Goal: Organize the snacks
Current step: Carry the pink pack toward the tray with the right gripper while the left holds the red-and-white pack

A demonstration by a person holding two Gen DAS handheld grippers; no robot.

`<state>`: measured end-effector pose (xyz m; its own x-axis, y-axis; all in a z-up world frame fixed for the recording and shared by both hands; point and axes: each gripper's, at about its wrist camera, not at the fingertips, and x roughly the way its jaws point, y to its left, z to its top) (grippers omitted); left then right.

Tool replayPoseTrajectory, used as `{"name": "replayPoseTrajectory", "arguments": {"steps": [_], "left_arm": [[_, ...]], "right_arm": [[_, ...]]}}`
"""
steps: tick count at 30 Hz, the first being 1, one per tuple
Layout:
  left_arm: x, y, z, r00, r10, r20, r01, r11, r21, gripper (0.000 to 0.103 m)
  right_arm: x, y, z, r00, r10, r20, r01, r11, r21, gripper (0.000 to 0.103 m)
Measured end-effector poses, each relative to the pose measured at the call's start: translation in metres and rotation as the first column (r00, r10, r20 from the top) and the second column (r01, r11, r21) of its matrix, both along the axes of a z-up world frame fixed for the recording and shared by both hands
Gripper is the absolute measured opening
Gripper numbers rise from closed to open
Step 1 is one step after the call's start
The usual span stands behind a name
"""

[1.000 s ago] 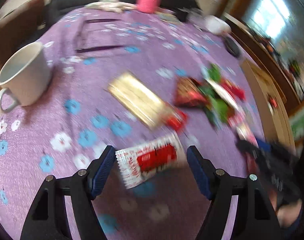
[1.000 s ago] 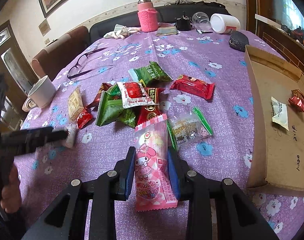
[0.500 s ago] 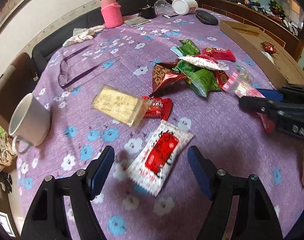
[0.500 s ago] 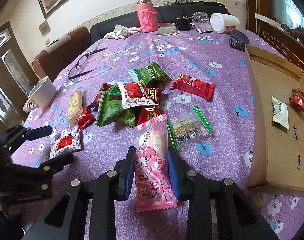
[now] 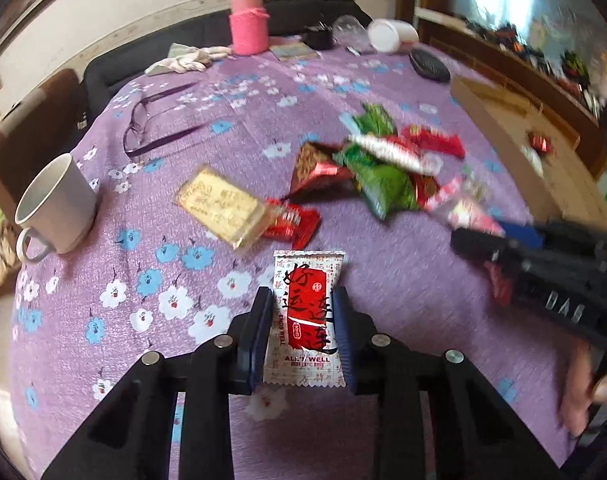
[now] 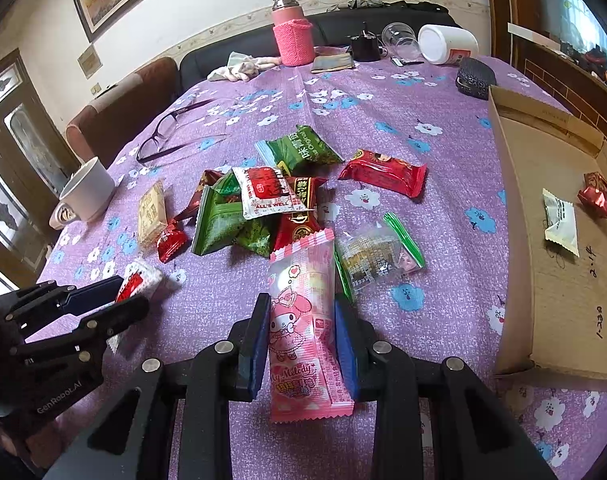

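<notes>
Purple cloth: floral print, covers the desk (image 6: 443, 92); all snacks lie on it.
Left tool (image 5: 303, 330): closed on the white-red packet (image 5: 305, 316), blue pads press both long sides; packet points away from the camera, text "ALL'S WELL" near its lower end. In right wrist view the same tool (image 6: 115, 300) is at far left w/ the packet (image 6: 137, 280) between its fingers.
Right tool (image 6: 303, 338): closed on the pink My Melody packet (image 6: 303, 328), pads at both sides; packet's far end reaches toward the pile, its near end hangs past the pads toward the camera.
Snack pile (image 6: 259, 208): middle of desk; green, red and dark packets overlap, a 2nd white-red "ALL'S WELL" packet (image 6: 267, 192) lies on top.
Green packet (image 6: 299, 152): behind the pile, apart from it or touching, cannot tell.
Long red packet (image 6: 383, 172): right of the pile, separate.
Clear zip bag (image 6: 379, 252): green strip, just right of the pink packet.
Yellow packet (image 6: 151, 212): left of pile, a small red candy (image 6: 171, 240) touching its near corner.
Cardboard box (image 6: 515, 240): at right edge of desk, open; holds a cream packet (image 6: 559, 224) and a red foil one (image 6: 599, 196), near each other, not touching.
White mug (image 6: 87, 194): far left, upright.
Glasses (image 6: 171, 132): behind the mug, folded open on the cloth.
Pink bottle (image 6: 291, 32): far end of desk, upright.
</notes>
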<state>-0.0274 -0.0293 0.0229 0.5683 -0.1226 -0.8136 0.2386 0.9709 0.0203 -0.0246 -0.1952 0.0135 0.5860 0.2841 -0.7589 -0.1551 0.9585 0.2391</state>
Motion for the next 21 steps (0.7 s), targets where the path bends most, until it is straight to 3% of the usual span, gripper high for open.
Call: {"name": "replayPoseTrajectory", "arguments": {"steps": [7, 12, 21], "left_arm": [[0.001, -0.025, 0.008, 0.998, 0.011, 0.062, -0.006, 0.997, -0.077, 0.03], [-0.001, -0.032, 0.013, 0.992, 0.027, 0.121, -0.017, 0.996, -0.088, 0.03], [-0.004, -0.031, 0.018, 0.986, 0.051, 0.161, -0.04, 0.997, -0.067, 0.03]], "right_arm": [[-0.012, -0.012, 0.011, 0.996, -0.044, 0.077, 0.039, 0.998, 0.056, 0.031], [-0.014, -0.013, 0.016, 0.993, -0.05, 0.108, 0.041, 0.996, 0.077, 0.031], [-0.018, -0.015, 0.021, 0.987, -0.063, 0.148, 0.05, 0.995, 0.088, 0.031]]}}
